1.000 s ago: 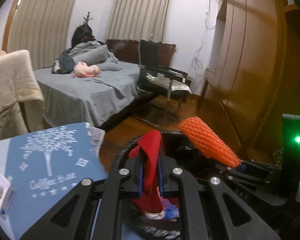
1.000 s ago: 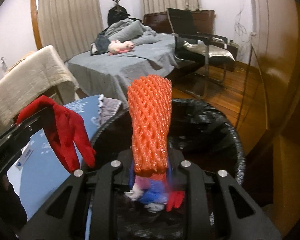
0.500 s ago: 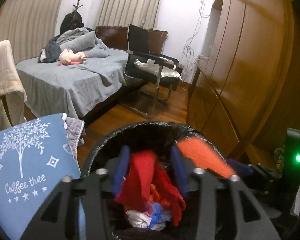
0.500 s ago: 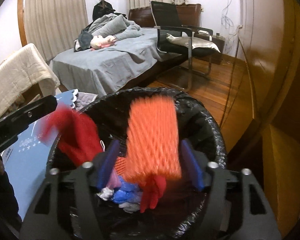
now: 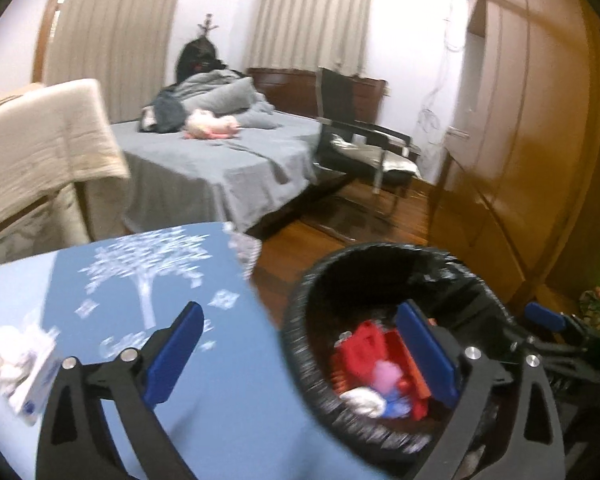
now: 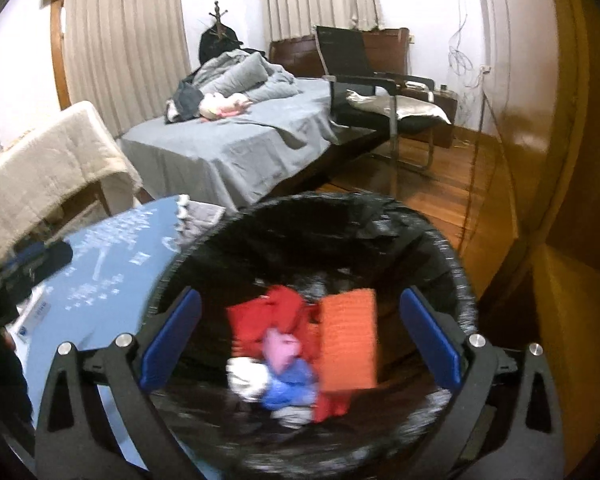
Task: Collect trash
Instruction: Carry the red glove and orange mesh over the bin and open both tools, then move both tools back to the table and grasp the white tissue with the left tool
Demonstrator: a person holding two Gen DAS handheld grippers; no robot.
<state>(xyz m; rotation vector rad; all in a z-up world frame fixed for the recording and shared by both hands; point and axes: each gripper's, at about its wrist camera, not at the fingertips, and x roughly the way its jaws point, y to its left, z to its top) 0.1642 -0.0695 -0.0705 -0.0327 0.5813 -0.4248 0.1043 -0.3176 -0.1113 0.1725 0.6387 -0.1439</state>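
Lying loose in the bin [image 6: 456, 276], the orange foam net [image 6: 350, 346] looks light, squashy; both grippers [image 6: 298, 346] [image 5: 302, 354] gape, released.

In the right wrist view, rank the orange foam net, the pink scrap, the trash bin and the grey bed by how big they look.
1. trash bin, nearest the camera, so its lead is partly closeness
2. grey bed, farther off, likely bigger in reality
3. orange foam net
4. pink scrap
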